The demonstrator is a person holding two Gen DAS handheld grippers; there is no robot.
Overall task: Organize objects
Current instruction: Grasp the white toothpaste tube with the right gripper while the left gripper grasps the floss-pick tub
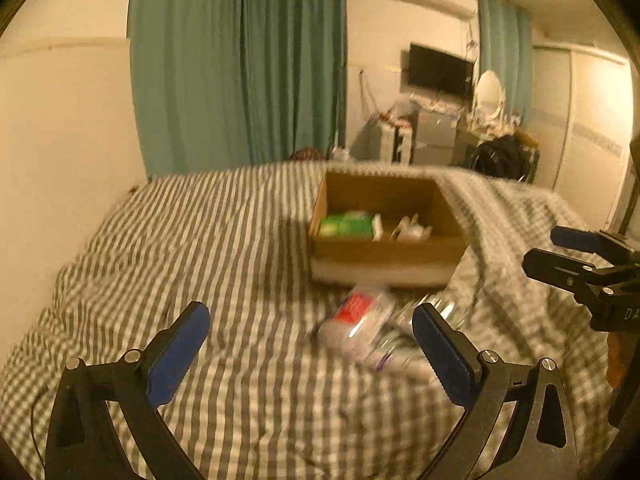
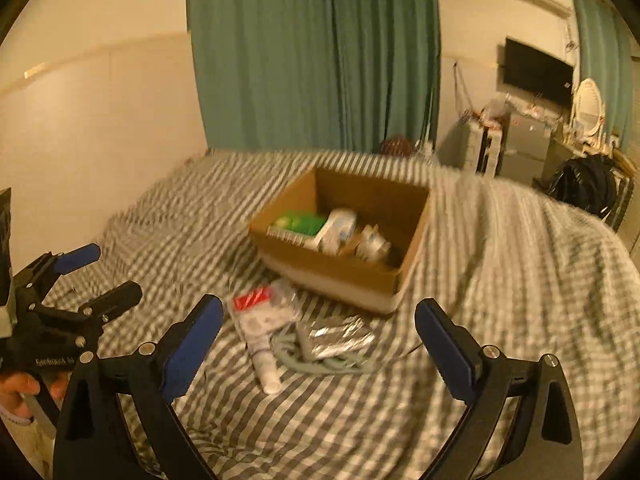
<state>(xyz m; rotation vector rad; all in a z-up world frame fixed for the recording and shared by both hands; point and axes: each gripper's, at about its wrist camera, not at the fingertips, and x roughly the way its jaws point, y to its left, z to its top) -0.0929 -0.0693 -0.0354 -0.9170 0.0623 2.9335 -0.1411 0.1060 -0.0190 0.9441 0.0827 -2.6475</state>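
Observation:
An open cardboard box (image 1: 384, 250) (image 2: 340, 276) sits on the striped bed and holds a green packet (image 1: 347, 225) (image 2: 298, 222) and white items (image 2: 340, 230). In front of it lie a clear bag with a red label (image 1: 360, 316) (image 2: 262, 312), a white tube (image 2: 266, 364), a silver foil pack (image 2: 334, 336) and a pale cord (image 2: 320, 364). My left gripper (image 1: 311, 322) is open, with the bag just beyond its fingers. My right gripper (image 2: 319, 318) is open above the pile. Each gripper shows in the other's view, the left gripper (image 2: 98, 272) and the right gripper (image 1: 540, 250), both with fingers apart.
The grey-and-white striped bedspread (image 1: 224, 240) (image 2: 500, 264) rises in a fold to the right of the box. A cream wall runs along the left, teal curtains (image 2: 312, 52) hang behind. A cluttered dresser, TV (image 1: 438, 70) and dark bag (image 2: 588, 186) stand at the far right. A hand (image 2: 20, 392) holds the left gripper.

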